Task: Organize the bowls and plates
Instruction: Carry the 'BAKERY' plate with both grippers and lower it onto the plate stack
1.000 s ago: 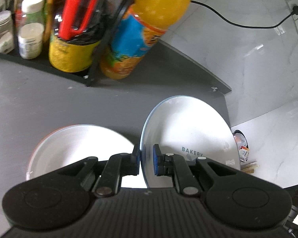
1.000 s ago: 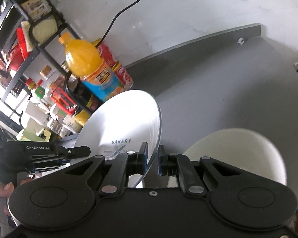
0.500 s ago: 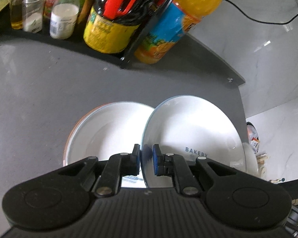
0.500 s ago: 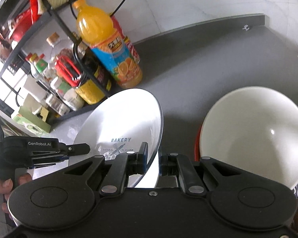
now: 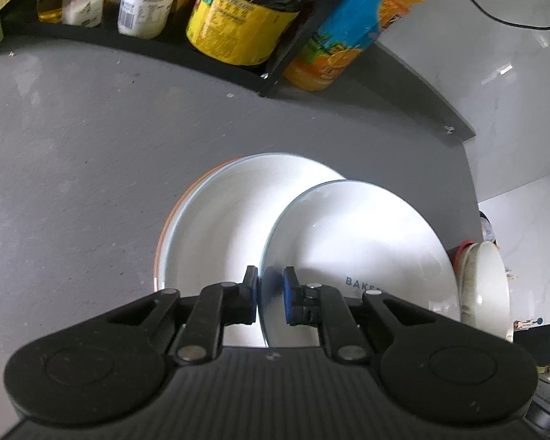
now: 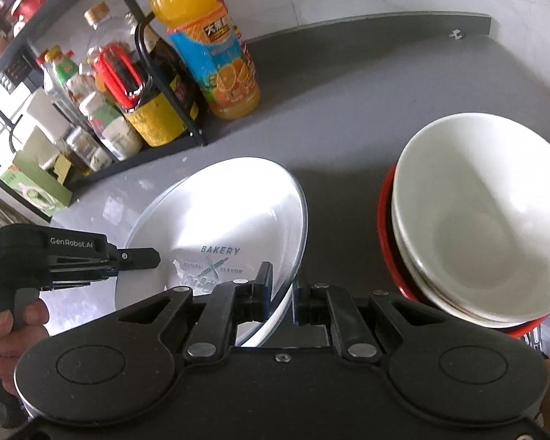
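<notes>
Both tools grip the same BAKERY plate (image 6: 220, 227) by its rim: left tool (image 5: 269, 295) is nearly closed on the near-left edge, right tool (image 6: 280, 293) nearly closed on the opposite edge. Plate is tilted, held just above a white plate stack (image 5: 216, 227) w/ orange-rimmed bottom plate on the grey table (image 5: 73, 165). White bowl stack (image 6: 476, 220) in a red bowl sits to the right. Juice bottle (image 6: 209, 47) & condiment rack (image 6: 91, 84) at back.

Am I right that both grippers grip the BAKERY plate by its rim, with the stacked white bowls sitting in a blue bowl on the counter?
Not quite. The right wrist view shows the stacked white bowls sitting in a red bowl, not a blue one. The rest holds: the left gripper and right gripper both grip the BAKERY plate by its rim.
</notes>
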Action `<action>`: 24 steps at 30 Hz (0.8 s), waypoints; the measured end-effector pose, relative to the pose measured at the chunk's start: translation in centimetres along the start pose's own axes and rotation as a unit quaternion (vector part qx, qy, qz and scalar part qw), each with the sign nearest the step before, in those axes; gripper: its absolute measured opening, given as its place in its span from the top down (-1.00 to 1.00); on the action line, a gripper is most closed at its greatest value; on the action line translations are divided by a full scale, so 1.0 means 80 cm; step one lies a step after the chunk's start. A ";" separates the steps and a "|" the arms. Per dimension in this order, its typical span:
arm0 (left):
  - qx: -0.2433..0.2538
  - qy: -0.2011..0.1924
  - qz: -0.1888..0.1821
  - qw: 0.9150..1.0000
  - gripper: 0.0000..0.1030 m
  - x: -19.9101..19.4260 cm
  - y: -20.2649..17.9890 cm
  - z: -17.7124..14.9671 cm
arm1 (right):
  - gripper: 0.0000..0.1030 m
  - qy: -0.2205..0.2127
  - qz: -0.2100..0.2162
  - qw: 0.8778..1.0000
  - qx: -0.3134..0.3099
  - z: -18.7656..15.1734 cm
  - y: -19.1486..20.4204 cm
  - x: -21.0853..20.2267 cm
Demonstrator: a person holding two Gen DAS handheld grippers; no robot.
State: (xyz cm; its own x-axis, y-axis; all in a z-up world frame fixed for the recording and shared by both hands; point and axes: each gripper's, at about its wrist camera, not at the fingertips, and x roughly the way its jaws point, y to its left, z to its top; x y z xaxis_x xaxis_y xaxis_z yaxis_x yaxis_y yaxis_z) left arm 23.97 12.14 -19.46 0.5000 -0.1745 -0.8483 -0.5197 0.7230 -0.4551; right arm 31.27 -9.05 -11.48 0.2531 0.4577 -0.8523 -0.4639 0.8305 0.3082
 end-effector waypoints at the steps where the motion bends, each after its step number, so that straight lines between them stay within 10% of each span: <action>1: -0.001 0.001 0.001 1.000 0.76 0.002 0.002 0.000 | 0.79 0.001 -0.002 1.000 -0.003 -0.001 0.001 0.002; 24: -0.007 0.012 0.027 1.000 0.74 0.030 0.022 -0.001 | 0.79 0.020 -0.019 0.999 -0.022 -0.005 0.015 0.036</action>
State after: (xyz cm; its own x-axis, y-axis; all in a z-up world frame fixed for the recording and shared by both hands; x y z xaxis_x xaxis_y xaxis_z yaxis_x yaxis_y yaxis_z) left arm 24.21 12.95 -22.32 0.4547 -0.1508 -0.8778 -0.5549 0.7229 -0.4116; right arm 31.09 -6.89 -13.75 0.2376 0.4126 -0.8794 -0.4917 0.8318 0.2574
